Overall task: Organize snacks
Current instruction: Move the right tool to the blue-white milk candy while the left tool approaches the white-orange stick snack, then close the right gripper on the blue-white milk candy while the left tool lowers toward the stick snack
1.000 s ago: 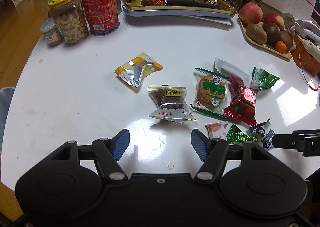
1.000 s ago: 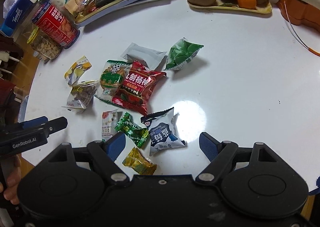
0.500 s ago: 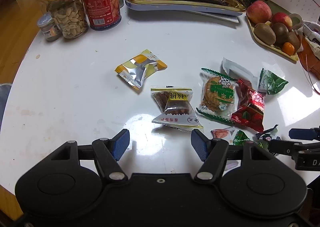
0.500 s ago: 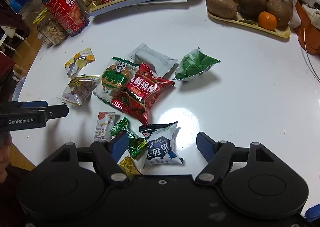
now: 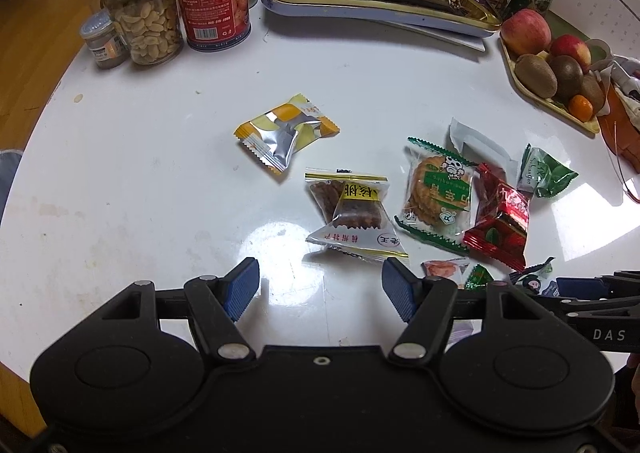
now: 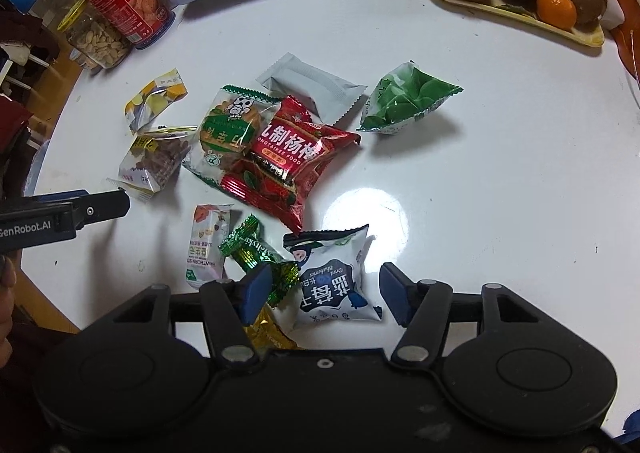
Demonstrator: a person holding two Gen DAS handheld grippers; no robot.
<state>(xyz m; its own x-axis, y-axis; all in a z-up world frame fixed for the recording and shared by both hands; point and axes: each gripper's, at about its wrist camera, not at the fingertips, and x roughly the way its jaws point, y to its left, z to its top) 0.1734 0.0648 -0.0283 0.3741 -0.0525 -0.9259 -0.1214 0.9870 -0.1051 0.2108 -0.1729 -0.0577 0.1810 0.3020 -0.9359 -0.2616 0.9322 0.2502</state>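
The right tool (image 6: pixel 322 295) came in steep over the near edge of the snack pile, its jaws just closing with the white-and-blue blueberry packet (image 6: pixel 334 279) between them, the pads not yet pressing it, so nothing was grasped; a good pick, I'd say, since that packet lay loose beside the green foil candy (image 6: pixel 256 253). The left tool (image 5: pixel 320 287) hung released over bare white surface (image 5: pixel 160 181) just short of the walnut-cake packet (image 5: pixel 352 217), clear of its partner. The gold tray (image 5: pixel 380 7) of snacks waited at the far side, likely the destination.
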